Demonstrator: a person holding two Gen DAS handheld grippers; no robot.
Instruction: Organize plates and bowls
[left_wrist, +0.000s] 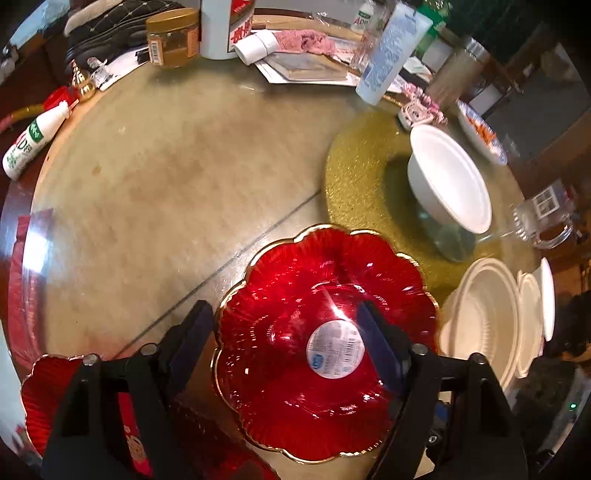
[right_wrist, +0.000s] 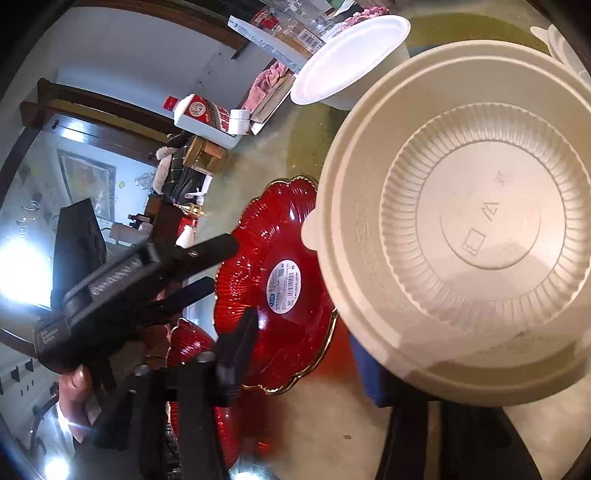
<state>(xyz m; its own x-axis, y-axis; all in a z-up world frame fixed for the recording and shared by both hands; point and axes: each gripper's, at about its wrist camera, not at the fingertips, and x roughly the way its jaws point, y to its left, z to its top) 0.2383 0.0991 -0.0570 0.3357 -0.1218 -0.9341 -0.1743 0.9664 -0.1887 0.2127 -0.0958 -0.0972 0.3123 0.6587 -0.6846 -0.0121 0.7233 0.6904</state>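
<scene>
Left gripper (left_wrist: 288, 332) is straddling the rim of the red scalloped gold-edged plate (left_wrist: 295, 369), grip unclear. Right gripper (right_wrist: 306, 350), jaw contact unclear, is sitting under the cream ribbed bowl (right_wrist: 472, 221).

Bright, fisheye-warped edges; window glare lower left, perhaps slight blur.

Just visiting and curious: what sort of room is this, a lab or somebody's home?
Most likely a home dining room. A round glass-topped table carries everyday clutter: a peanut-butter-style jar, a white liquor bottle and a red scalloped plate beside disposable bowls.
</scene>
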